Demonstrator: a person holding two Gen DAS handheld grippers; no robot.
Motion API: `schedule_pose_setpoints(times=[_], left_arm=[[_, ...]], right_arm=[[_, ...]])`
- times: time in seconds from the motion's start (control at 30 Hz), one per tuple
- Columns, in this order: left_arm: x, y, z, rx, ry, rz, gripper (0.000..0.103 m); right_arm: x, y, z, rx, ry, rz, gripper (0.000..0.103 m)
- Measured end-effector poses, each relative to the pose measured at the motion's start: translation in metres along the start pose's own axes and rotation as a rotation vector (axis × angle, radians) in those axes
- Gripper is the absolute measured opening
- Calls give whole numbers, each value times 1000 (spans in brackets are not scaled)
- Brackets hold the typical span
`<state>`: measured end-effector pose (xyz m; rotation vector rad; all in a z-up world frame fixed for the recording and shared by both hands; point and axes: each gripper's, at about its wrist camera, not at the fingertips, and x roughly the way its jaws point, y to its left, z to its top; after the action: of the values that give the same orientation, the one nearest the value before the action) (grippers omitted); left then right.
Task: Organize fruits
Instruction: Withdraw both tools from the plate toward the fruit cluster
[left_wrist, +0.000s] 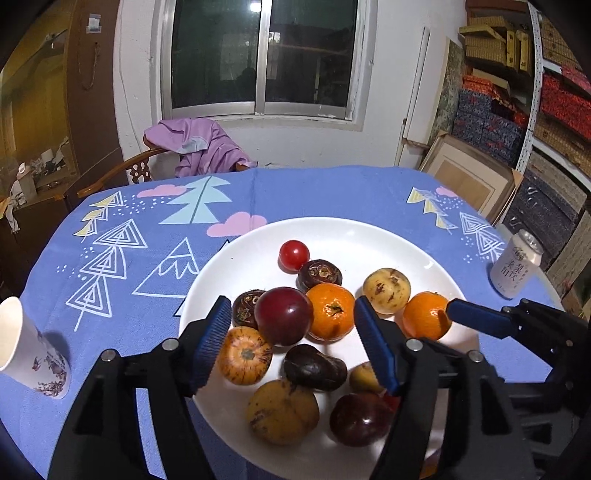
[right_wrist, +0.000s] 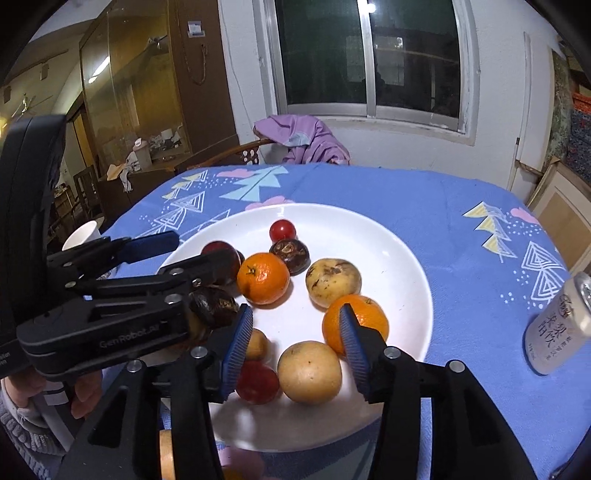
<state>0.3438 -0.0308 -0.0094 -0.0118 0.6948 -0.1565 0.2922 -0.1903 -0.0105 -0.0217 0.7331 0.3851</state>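
Only in left wrist view: a striped orange-brown fruit (left_wrist: 244, 355) at the plate's left rim, a dark wrinkled fruit (left_wrist: 314, 367) at the middle and a dark red plum (left_wrist: 283, 316) just behind them; a paper cup (left_wrist: 31, 354) lies tilted at the left edge of the surface.
Only in right wrist view: a red fruit (right_wrist: 257, 382) touching a yellow-brown round fruit (right_wrist: 309, 372) at the plate's near side; a person's hand (right_wrist: 86, 397) gripping the other tool's handle at lower left.
Shared by both: white plate (left_wrist: 369, 236) on the blue tree-print cloth (left_wrist: 140, 236), a cherry tomato (left_wrist: 294, 255) at the far side, two mandarins, a white drink can (left_wrist: 516, 264) right of the plate.
Fruits: all piled on the plate, most touching a neighbour.
Left claw (left_wrist: 290, 341): released, jaws well apart, hanging over the plum and the central mandarin (left_wrist: 330, 311); pads press on nothing.
Right claw (right_wrist: 295, 349): released, jaws parted over the yellow-brown fruit, right pad in front of the near mandarin (right_wrist: 356, 323); contact cannot be told.
Pose: both tools tilt downward toward the plate, side by side, each tool's tip showing in the other's view.
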Motion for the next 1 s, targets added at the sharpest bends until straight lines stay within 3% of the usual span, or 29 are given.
schedule_pose_setpoints(times=[0.17,0.4,0.5,0.57,0.8,1.0], left_arm=[[-36,1,-10,17,-54,45,74],[-84,4,-37,34,-66,109,77],[-106,1,-58,54,-76,123,83],[-120,0,-76,63,-83,140,87],[-156,-5,-133,71,-69,140,94],[-165,-6,-165,79,-25,117,96]], right_arm=[[-20,-3,0,30,-17,4,53],[-59,1,-12,90,-32,46,59],[-80,5,-31,101,-41,59,63],[-88,4,-45,128,-43,68,72],[-96,-7,-102,242,32,76,77],[-107,-11,-115,306,11,76,86]])
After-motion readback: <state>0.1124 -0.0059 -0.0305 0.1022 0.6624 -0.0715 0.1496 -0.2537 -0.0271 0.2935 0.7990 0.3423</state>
